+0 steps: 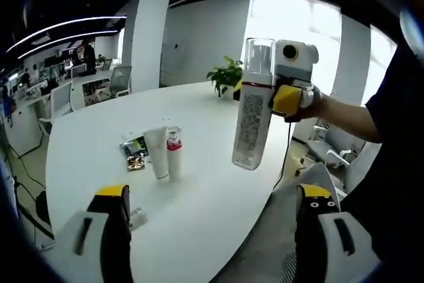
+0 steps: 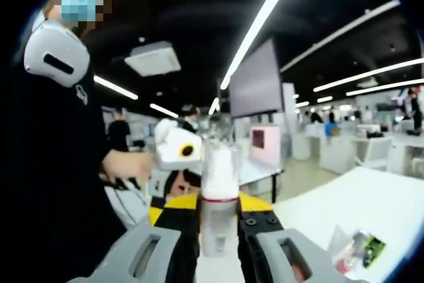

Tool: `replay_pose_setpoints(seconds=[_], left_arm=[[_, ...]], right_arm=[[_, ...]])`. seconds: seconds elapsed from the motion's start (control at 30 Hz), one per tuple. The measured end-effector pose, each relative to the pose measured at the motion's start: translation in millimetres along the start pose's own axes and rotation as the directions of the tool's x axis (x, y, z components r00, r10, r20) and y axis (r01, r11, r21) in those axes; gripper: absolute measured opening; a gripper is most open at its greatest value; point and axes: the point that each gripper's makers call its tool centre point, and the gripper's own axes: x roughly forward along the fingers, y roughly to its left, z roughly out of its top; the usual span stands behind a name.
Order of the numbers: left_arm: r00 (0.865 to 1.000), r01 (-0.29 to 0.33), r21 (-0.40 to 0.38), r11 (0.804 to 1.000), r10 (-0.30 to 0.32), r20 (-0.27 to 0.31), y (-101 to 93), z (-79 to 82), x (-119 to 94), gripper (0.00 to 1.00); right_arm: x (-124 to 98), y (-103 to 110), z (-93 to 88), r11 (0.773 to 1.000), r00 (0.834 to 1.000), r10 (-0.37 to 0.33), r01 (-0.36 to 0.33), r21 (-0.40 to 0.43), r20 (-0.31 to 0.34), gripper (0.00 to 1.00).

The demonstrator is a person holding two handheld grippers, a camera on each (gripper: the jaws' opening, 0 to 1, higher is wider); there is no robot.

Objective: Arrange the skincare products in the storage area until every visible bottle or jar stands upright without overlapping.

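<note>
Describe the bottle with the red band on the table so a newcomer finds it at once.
On the white table, look at the small cluster of products near its middle. The bottle stands upright there, beside a white tube. A red band under its clear cap sets it apart from the plain tube and the flat sachets.

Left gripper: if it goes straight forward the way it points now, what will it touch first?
Probably the white tube and the red-collared bottle standing on the white table. The open left gripper points slightly right of them, so depth is uncertain.

You have one tall clear bottle (image 1: 253, 114) held aloft, one white tube (image 1: 157, 152), one red-collared bottle (image 1: 174, 152), and one sachet pile (image 1: 135, 152) on the counter (image 1: 199, 210).
</note>
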Motion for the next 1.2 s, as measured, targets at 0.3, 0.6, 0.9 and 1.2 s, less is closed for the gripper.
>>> replay_pose_setpoints(seconds=[0.3, 0.6, 0.9, 1.2], left_arm=[[1.0, -0.026, -0.02, 0.999, 0.026, -0.01, 11.2, -9.2, -10, 0.99], [0.996, -0.084, -0.09, 0.992, 0.084, 0.002, 19.7, -37.3, -14, 0.96], [0.991, -0.131, -0.115, 0.985, 0.128, -0.03, 26.1, -61.8, -23, 0.96], [0.983, -0.181, -0.129, 0.975, 0.178, -0.035, 37.7, -78.2, -26, 0.95]], right_arm=[[2, -18, -27.4, 0.999, 0.999, -0.037, 0.035, -0.037, -0.038, 0.13], [2, -40, -61.9, 0.997, 0.996, -0.078, 0.078, -0.02, -0.036, 0.13], [3, -61, -97.6, 0.994, 0.993, -0.102, 0.101, -0.028, -0.063, 0.13], [-1, -99, -128.2, 0.988, 0.987, -0.146, 0.142, -0.065, -0.063, 0.13]])
